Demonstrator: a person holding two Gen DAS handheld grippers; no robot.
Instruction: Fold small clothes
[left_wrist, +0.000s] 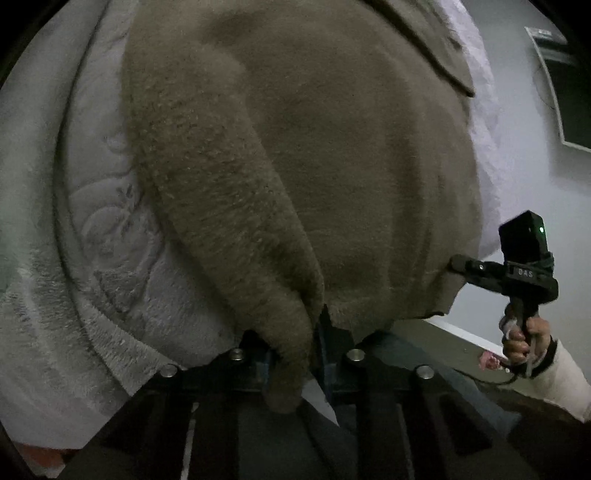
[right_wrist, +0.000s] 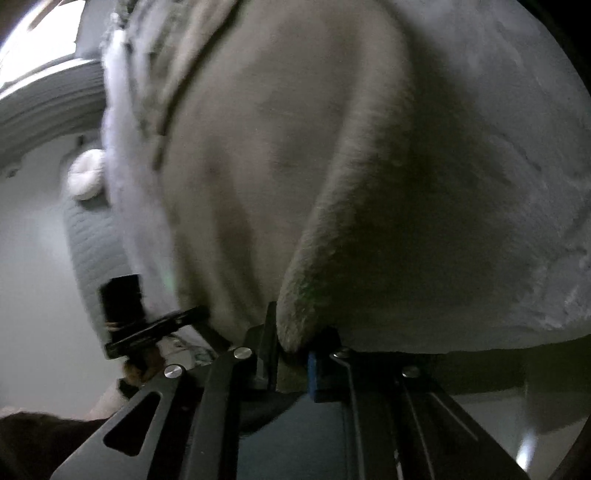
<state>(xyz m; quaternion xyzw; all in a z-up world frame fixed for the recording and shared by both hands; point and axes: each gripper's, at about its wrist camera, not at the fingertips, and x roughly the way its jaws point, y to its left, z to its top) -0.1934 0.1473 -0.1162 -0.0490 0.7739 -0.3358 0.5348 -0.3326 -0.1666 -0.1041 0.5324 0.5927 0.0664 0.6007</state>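
White quilted bed under everything, grey wall behind. Brown fleece garment lies spread on the bed, near edge hanging toward the person. Left gripper is clenched on a bunched fold of the garment's near hem; cloth fills the gap between its jaws. Right gripper is likewise clamped on a rolled ridge of the same hem, further along. In the left view the right gripper meets the garment's corner, a hand on its handle.

Step, as judged: both hem corners just grasped, first fold about to start. Next move calls for lifting both corners together, keeping the hem taut, and carrying it away over the body toward the far edge; uneven lift would skew the fold.

Count: one garment, one bed, two grippers, one hand visible, one white sleeve.
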